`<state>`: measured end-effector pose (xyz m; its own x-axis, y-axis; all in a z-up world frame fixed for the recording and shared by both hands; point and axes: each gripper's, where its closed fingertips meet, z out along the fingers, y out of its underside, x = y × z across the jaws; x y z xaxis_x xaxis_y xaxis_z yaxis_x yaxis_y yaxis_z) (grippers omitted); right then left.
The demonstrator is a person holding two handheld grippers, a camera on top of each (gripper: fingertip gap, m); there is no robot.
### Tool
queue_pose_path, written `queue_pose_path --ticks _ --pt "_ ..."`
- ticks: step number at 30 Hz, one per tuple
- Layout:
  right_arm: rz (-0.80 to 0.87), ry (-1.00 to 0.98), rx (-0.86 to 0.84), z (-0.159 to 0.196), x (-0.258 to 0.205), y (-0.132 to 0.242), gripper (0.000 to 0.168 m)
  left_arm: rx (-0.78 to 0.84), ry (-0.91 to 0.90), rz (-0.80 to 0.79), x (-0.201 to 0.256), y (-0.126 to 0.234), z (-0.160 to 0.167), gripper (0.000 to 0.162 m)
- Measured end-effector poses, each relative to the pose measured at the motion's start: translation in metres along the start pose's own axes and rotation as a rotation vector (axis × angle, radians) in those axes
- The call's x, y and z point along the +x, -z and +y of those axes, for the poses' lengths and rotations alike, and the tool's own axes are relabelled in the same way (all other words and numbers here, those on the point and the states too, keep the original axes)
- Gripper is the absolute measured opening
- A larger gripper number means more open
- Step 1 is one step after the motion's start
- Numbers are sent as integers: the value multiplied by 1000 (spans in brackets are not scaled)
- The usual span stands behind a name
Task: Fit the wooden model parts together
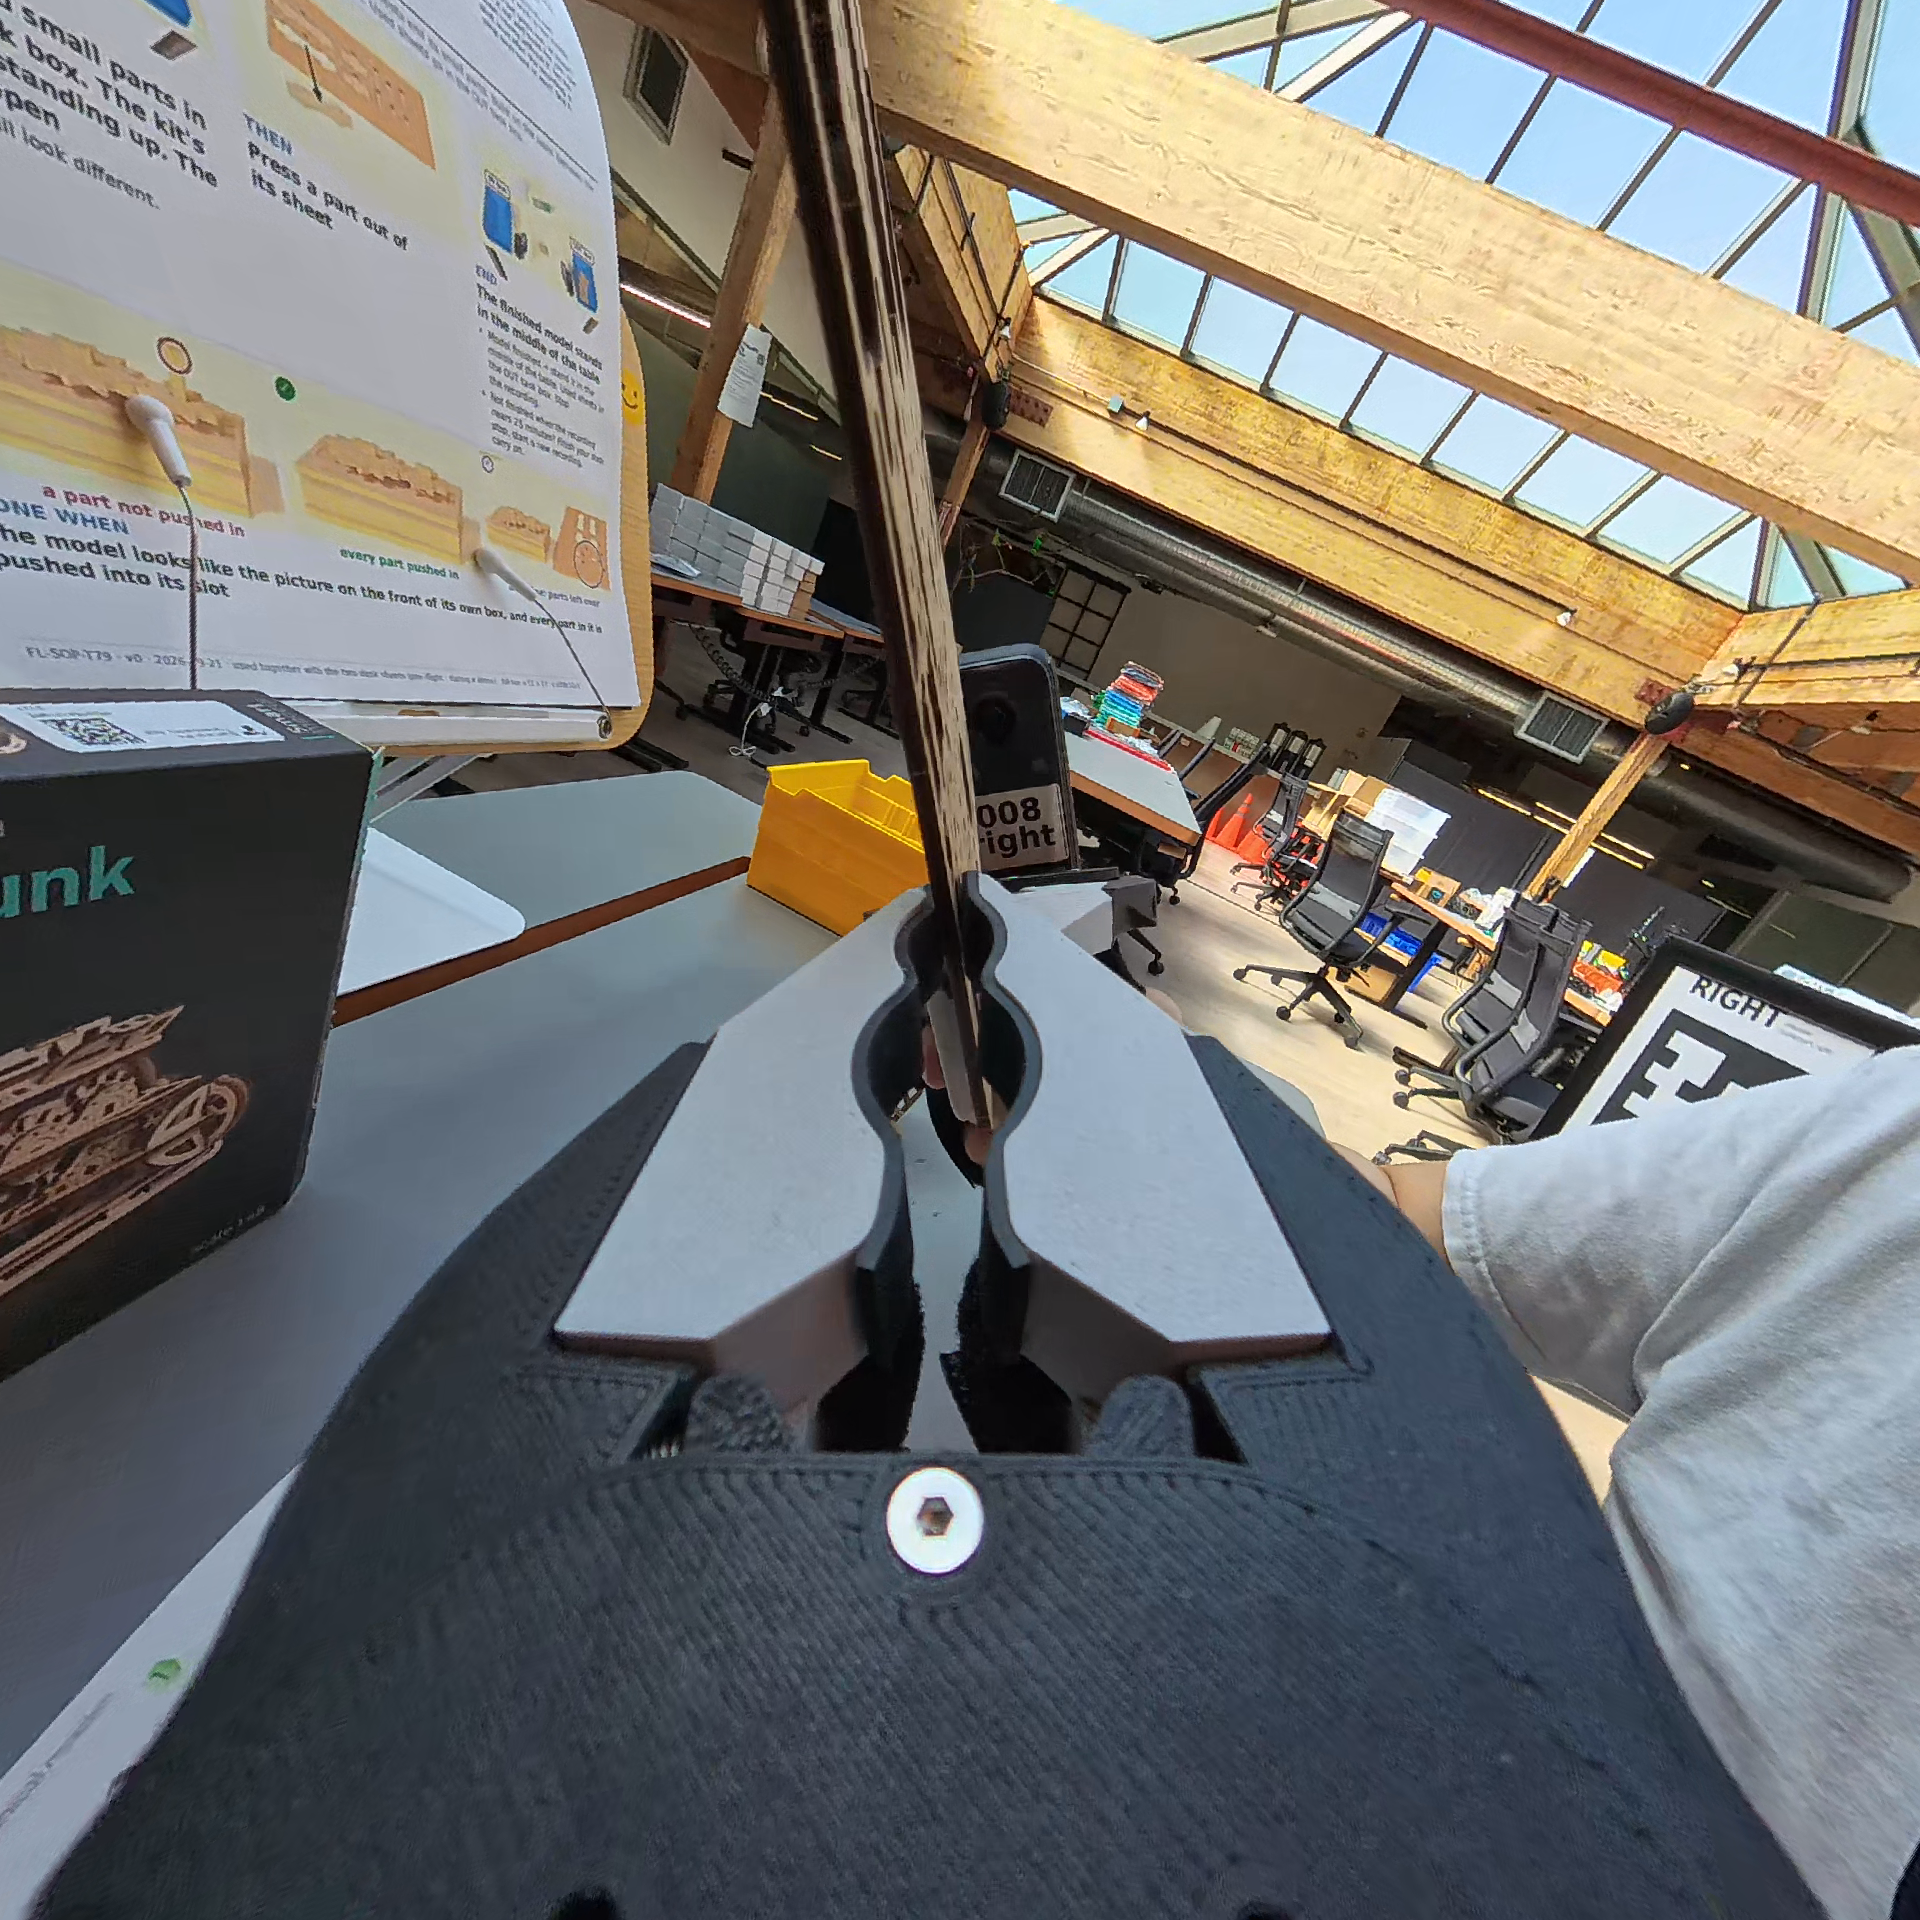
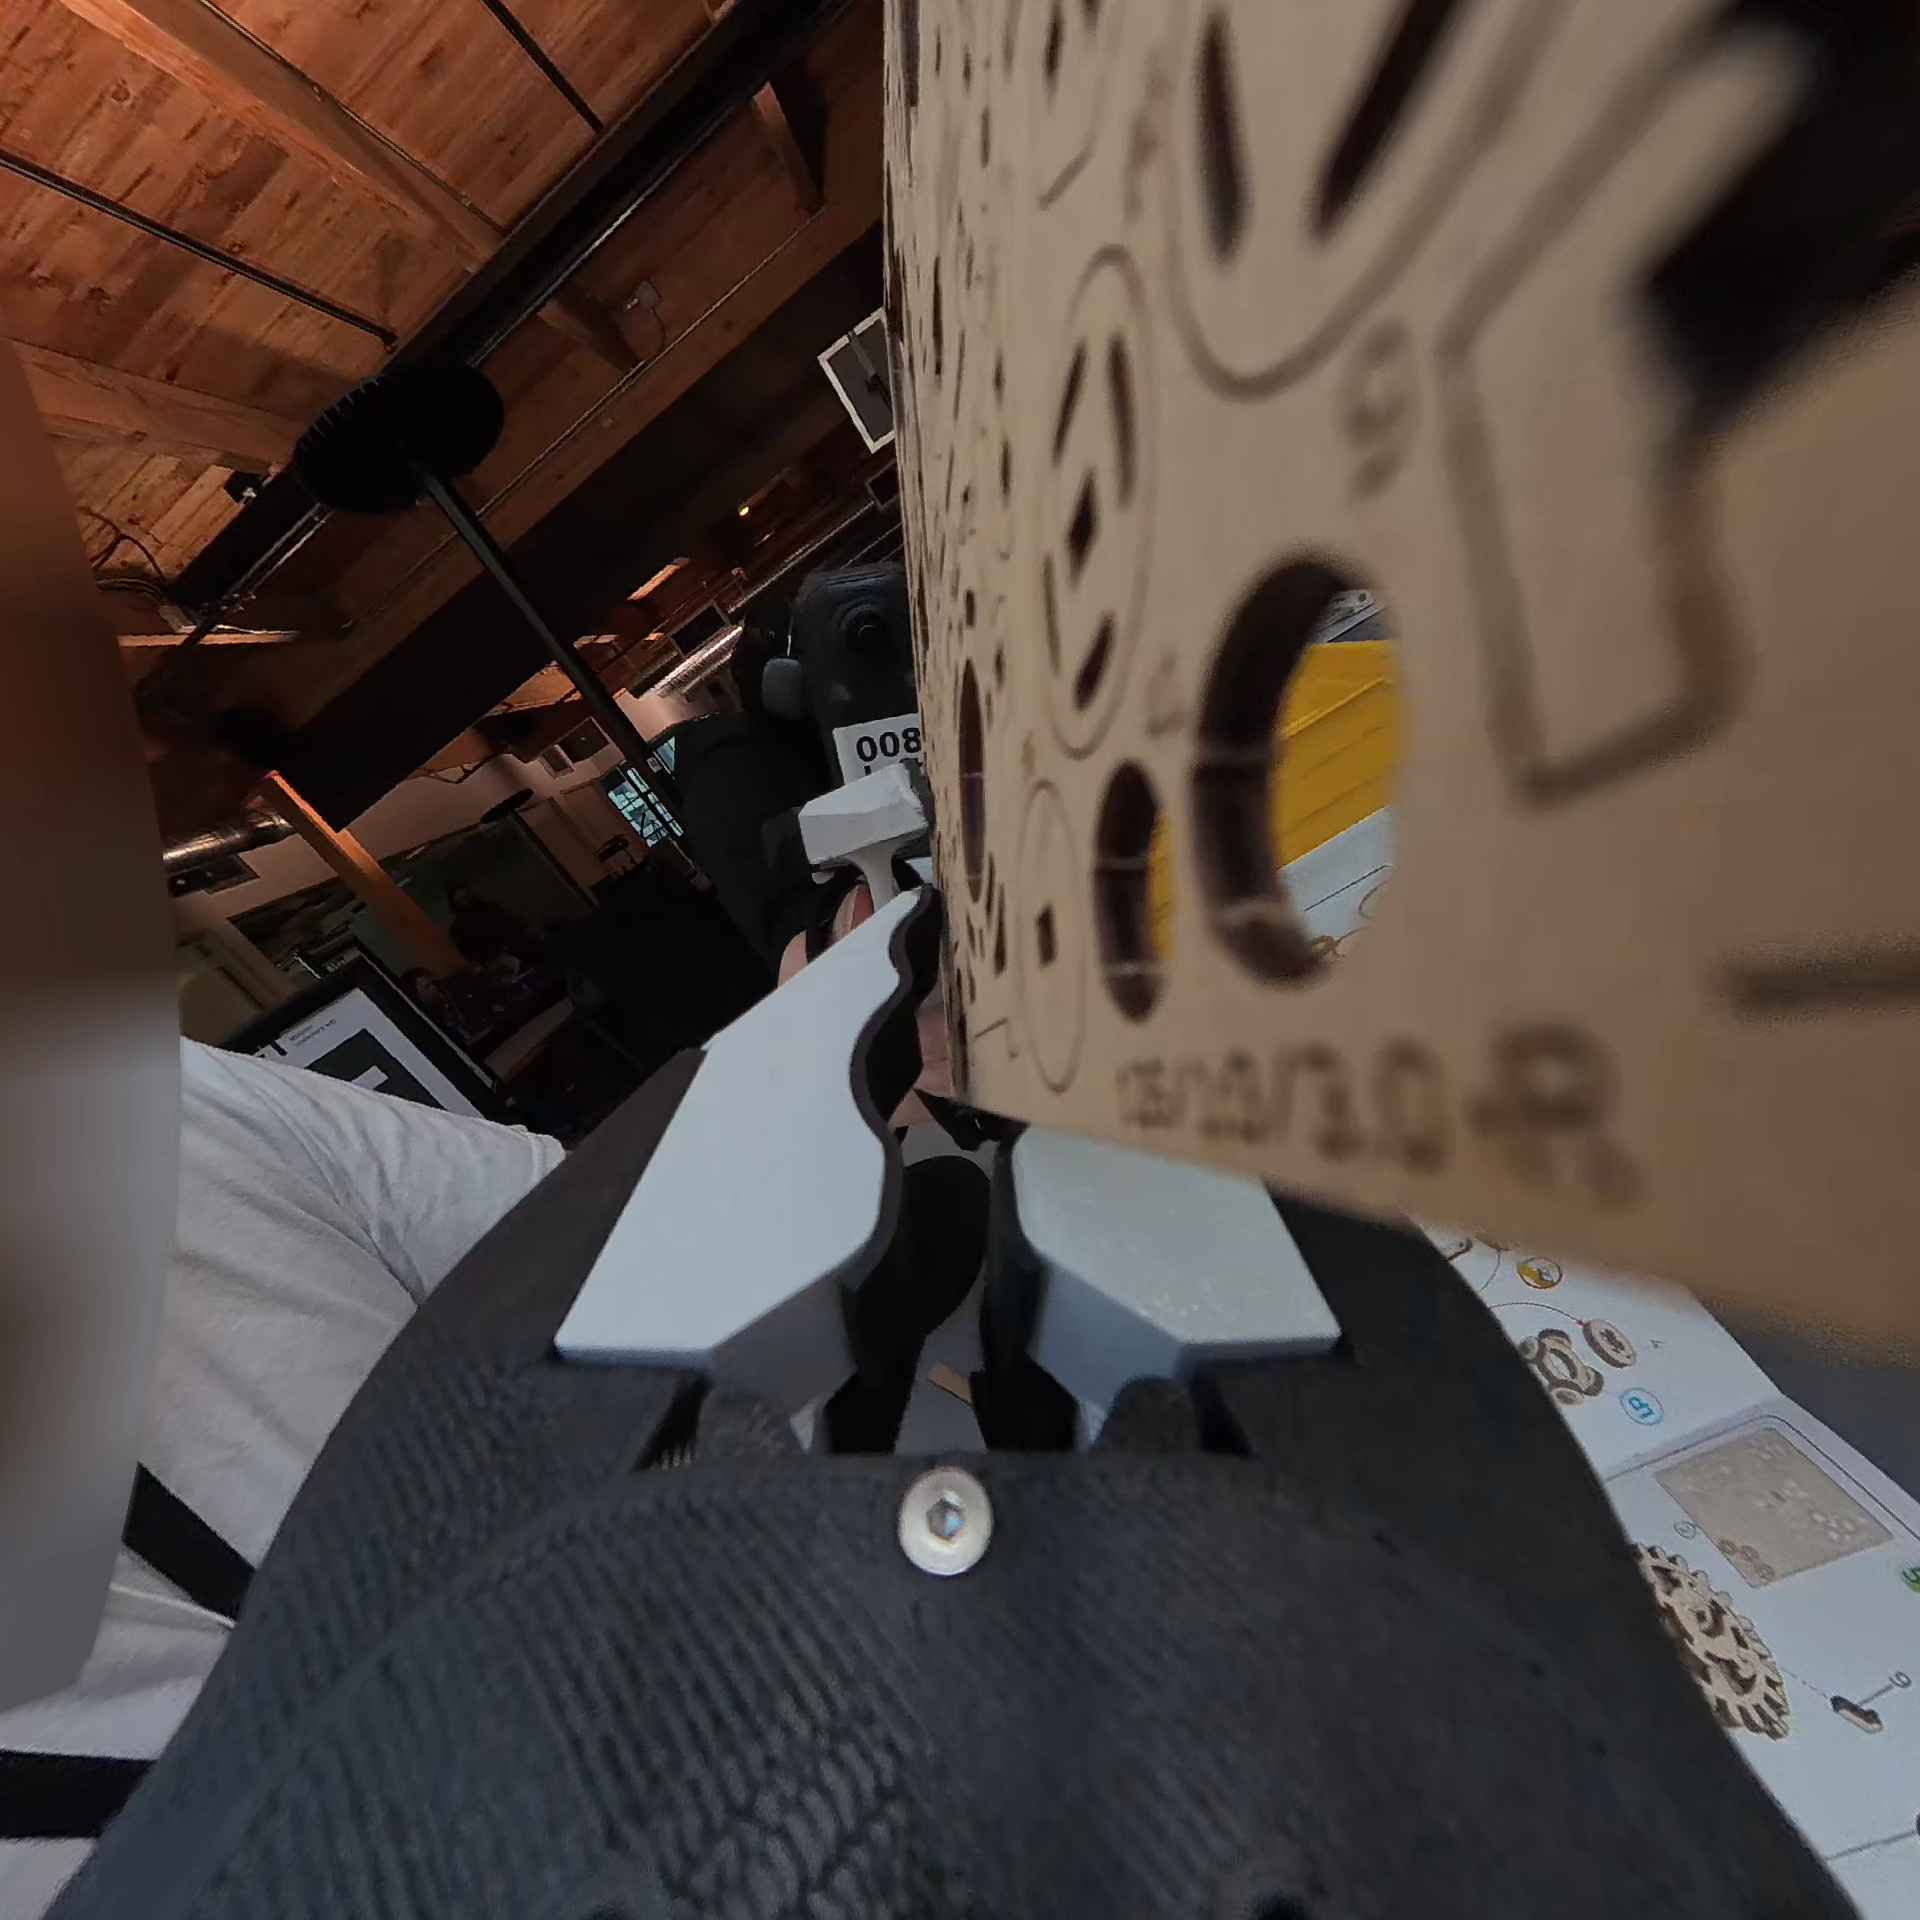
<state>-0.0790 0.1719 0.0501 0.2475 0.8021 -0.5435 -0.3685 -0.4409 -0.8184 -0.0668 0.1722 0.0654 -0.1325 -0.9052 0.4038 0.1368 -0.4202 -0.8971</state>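
A thin laser-cut wooden sheet (image 1: 871, 416) stands edge-on between the fingers of my left gripper (image 1: 961, 904), which is shut on its lower edge and holds it upright above the grey table (image 1: 468, 1091). In the right wrist view the sheet's flat face (image 2: 1507, 935) fills the right side, with cut-out parts and several empty round holes. My right gripper (image 2: 935, 920) is shut on the same sheet; its right finger is mostly hidden behind the wood. Each gripper shows in the other's view, the right one (image 1: 1023, 800) behind the sheet and the left one (image 2: 873, 816) beside it.
The kit's black box (image 1: 156, 1039) stands on the table at the left, below an instruction board (image 1: 312, 364). A yellow bin (image 1: 831, 842) sits at the far table edge. A printed assembly guide (image 2: 1714, 1507) lies at lower right. A person's white sleeve (image 1: 1714, 1351) is close on the right. The tips of both grippers are at nearly the same place.
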Motion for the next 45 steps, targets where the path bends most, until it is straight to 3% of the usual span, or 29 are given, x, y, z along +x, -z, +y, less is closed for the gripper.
queue_pose_path --ticks 20,38,45 --pt "31 94 -69 3 0 -1 9 17 -65 -31 2 2 -5 0" --pt "107 116 -104 5 9 3 3 27 -56 -94 -4 -1 0 2" --pt "-21 26 -24 -2 -5 1 2 69 -70 -68 2 -1 -8 1"
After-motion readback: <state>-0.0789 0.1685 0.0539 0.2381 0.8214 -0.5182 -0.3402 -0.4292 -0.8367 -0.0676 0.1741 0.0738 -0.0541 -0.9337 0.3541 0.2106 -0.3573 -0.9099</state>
